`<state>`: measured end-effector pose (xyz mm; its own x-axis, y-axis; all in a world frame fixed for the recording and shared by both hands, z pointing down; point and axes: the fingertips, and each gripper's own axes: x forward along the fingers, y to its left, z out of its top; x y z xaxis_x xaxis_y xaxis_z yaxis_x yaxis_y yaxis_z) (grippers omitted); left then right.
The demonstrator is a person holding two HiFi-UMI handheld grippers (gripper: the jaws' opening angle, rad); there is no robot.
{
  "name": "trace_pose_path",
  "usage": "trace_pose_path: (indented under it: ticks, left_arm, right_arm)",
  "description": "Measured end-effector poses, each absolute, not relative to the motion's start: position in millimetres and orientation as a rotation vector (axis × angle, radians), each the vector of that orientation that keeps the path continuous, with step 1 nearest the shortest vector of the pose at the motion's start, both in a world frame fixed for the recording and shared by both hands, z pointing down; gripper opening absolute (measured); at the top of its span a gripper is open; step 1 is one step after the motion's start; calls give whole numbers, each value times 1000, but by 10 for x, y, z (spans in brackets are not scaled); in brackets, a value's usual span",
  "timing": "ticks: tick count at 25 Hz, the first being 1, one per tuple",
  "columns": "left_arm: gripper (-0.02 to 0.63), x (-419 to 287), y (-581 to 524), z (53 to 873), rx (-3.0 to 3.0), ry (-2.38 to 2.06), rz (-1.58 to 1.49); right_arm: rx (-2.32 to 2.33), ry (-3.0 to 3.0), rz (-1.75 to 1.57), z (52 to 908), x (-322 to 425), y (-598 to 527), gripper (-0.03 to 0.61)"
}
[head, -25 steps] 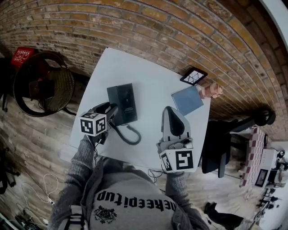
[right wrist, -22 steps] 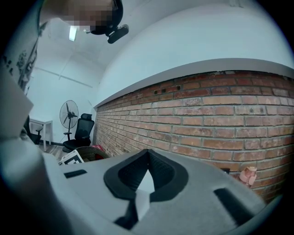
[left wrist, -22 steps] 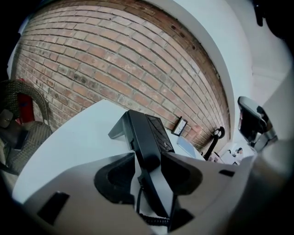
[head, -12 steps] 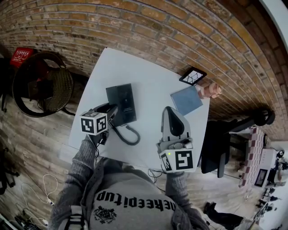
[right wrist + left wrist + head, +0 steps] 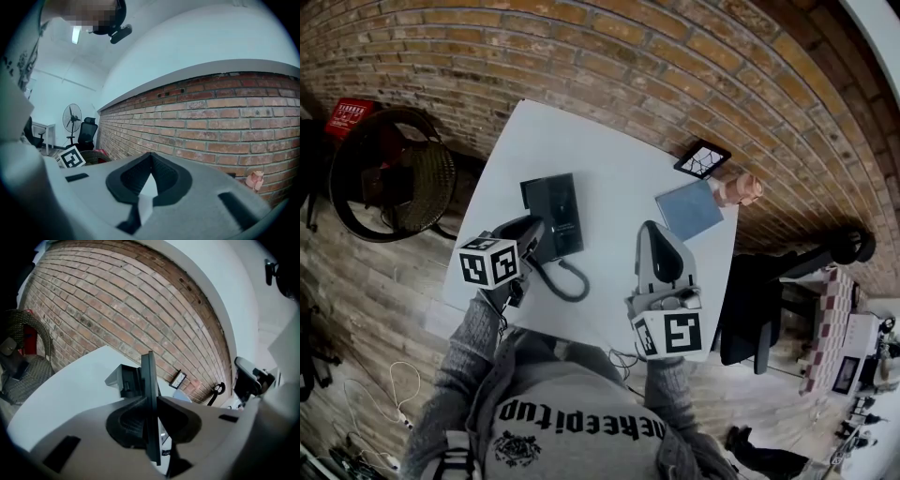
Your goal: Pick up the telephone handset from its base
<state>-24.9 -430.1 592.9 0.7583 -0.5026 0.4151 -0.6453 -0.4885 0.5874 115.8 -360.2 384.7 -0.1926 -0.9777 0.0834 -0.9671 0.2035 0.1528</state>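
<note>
On the white desk (image 5: 609,150), the left gripper (image 5: 525,240) grabs the handset (image 5: 521,225).
Head view: handset at the black base's (image 5: 555,214) left edge, cord (image 5: 569,281) looping below; right gripper (image 5: 657,231) well apart. Left gripper view: jaws, just closing, clamp the dark handset (image 5: 149,399) edge-on, base (image 5: 123,378) beyond. Right gripper view: jaws together, brick wall (image 5: 225,122) ahead.

We see a white table (image 5: 609,141) carrying the base (image 5: 553,214). Its cord (image 5: 566,282) curls just beside the base; well right of the base lie a blue pad (image 5: 689,209), a tile (image 5: 703,159) and a pink figurine (image 5: 739,189).
</note>
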Motion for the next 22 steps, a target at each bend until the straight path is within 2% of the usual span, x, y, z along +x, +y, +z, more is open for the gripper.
trace_pose_path:
  ticks: [22]
  left_arm:
    - [67, -405, -3594, 4665, 2361, -1163, 29]
  right_arm:
    - [1757, -2507, -182, 3550, 1311, -3150, 5]
